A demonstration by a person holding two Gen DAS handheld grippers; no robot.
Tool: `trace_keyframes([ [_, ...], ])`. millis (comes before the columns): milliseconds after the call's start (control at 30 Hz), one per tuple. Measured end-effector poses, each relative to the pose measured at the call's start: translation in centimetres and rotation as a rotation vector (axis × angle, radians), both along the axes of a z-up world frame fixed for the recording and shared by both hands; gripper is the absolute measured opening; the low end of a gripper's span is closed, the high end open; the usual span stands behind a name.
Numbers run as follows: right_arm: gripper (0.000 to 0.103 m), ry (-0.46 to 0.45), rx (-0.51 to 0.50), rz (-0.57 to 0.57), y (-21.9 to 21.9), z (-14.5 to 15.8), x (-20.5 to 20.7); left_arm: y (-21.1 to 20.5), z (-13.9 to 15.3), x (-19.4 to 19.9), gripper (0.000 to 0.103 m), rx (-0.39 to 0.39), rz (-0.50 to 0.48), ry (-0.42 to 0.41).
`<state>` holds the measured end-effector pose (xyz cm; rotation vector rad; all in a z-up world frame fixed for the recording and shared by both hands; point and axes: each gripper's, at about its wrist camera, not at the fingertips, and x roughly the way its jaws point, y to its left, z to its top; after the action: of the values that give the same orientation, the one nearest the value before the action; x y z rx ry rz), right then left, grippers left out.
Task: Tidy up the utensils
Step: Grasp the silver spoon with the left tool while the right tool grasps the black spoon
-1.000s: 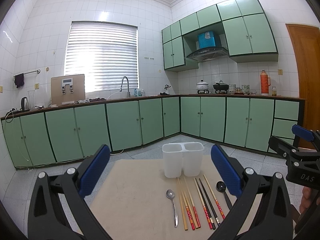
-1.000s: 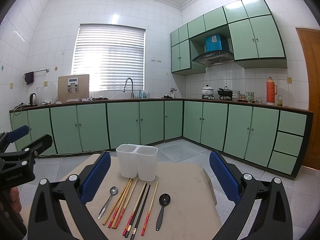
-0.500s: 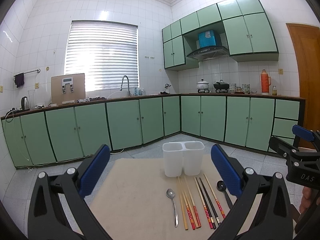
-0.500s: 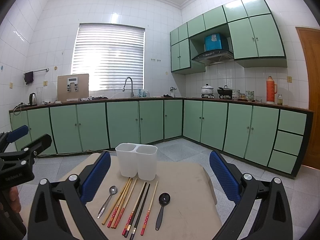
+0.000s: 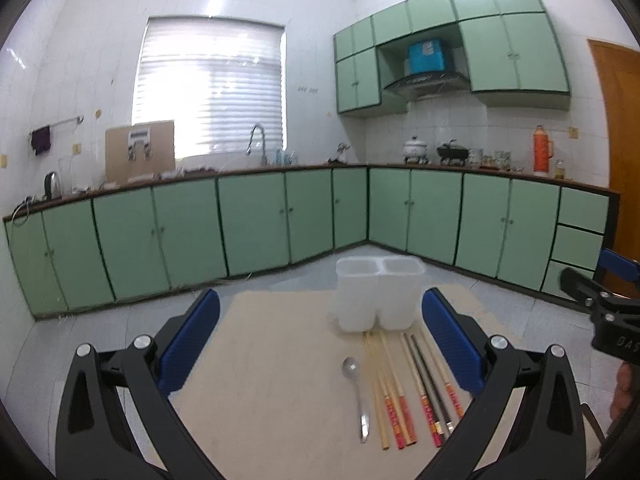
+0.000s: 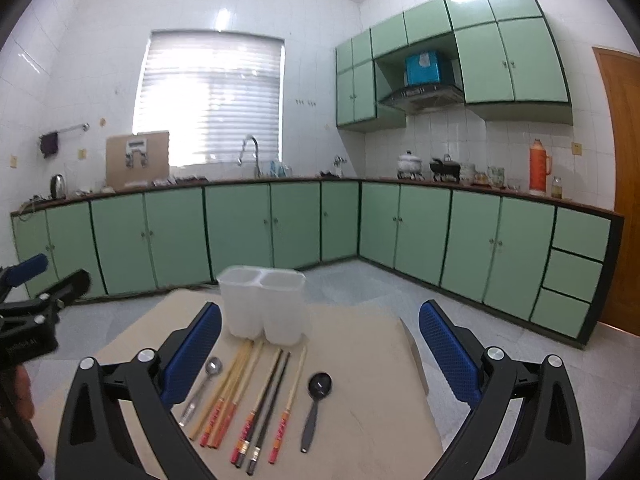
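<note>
We're holding both grippers above the near edge of the table (image 6: 368, 396), neither touching anything. The left gripper (image 5: 320, 336) is hanging w/ its blue pads (image 5: 192, 340) spread wide, nothing between them. The right gripper (image 6: 320, 340) is sitting the same way, jaws wide apart, pads (image 6: 448, 352) gripping nothing.

We're looking at a white two-compartment holder (image 6: 262, 300) standing upright toward the far side of the table; both compartments are looking bare as far as we can tell thru the blur. Just in front of it the utensils are lying in a row, handles pointing toward us. From the left: a metal spoon (image 6: 202, 386), bowl toward the holder; then a bunch of light wooden chopsticks w/ red ends (image 6: 230, 394) lying side by side and touching; next a dark pair of chopsticks (image 6: 266, 400); then a single light chopstick (image 6: 290, 400) a little apart; and at the right end a black spoon (image 6: 316, 404), set apart from the rest.

In the left wrist view the same row is showing, metal spoon (image 5: 356, 392) leftmost, but the right pad is covering the black spoon. Far tips of the chopsticks are lying just short of the holder (image 5: 378, 296), approx touching its base.

Green cabinets (image 6: 240, 228) are running behind along the walls.
</note>
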<state>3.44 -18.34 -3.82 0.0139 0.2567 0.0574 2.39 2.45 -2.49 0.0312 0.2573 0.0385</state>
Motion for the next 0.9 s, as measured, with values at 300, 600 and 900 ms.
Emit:
trace_keyframes([
  [300,0.096,0.248,0.004,-0.017,-1.2,-3.4,6.3,2.4,-5.0,6.7,0.098,0.007,0.033,0.3],
  [600,0.083,0.431,-0.011,0.008,-0.6,-6.9,12.6,1.4,-9.6,13.4,0.098,0.016,0.0,0.489],
  [900,0.07,0.574,-0.007,0.043,0.2,-10.3,16.5,0.1,-12.5,18.6,0.098,0.078,0.006,0.604],
])
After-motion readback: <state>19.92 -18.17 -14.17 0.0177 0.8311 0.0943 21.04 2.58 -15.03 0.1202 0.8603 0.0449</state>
